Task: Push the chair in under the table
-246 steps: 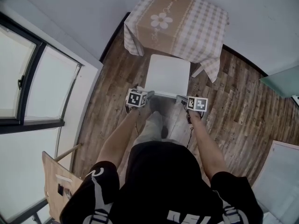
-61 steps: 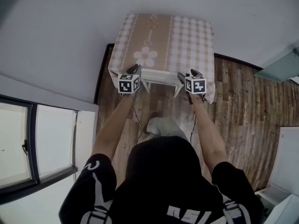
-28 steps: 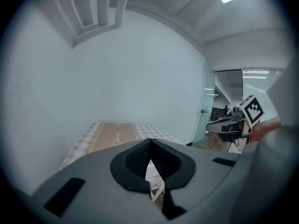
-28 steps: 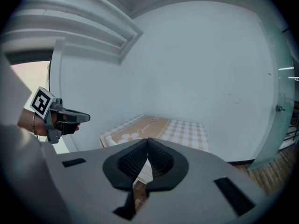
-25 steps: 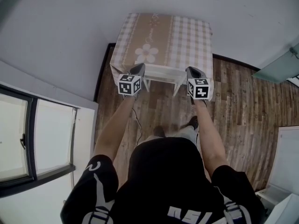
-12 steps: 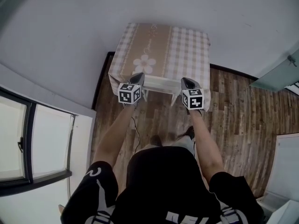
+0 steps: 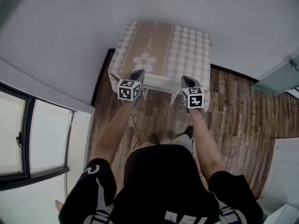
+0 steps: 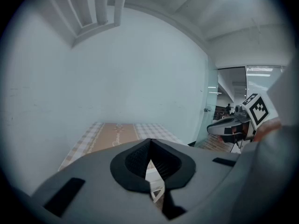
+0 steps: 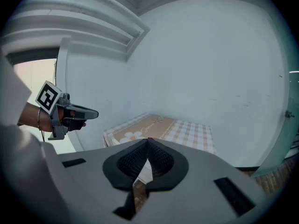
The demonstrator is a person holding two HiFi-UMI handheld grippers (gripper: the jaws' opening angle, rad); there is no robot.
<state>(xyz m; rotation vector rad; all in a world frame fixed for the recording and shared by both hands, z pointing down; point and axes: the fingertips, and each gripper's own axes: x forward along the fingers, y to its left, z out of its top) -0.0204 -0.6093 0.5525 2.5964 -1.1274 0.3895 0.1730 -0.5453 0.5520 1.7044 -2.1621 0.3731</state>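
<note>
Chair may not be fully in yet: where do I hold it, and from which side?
Take the chair by its white near edge, toward both ends; it is the only part showing from under the table. Come from the open floor side, pushing toward the wall, since the rest is tucked underneath.

Wood-plank floor [image 7: 243, 111], pale grey wall [image 7: 70, 22], large window [image 7: 28, 139]

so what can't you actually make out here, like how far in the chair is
- Chair: the head view shows only a white strip. The rest lies under the tablecloth, so how far in it sits is unclear.
- Contact: whether the left gripper or right gripper touches the chair is covered by their own bodies in every view.
- Lettering on the tablecloth: too small to read in any view.
</note>
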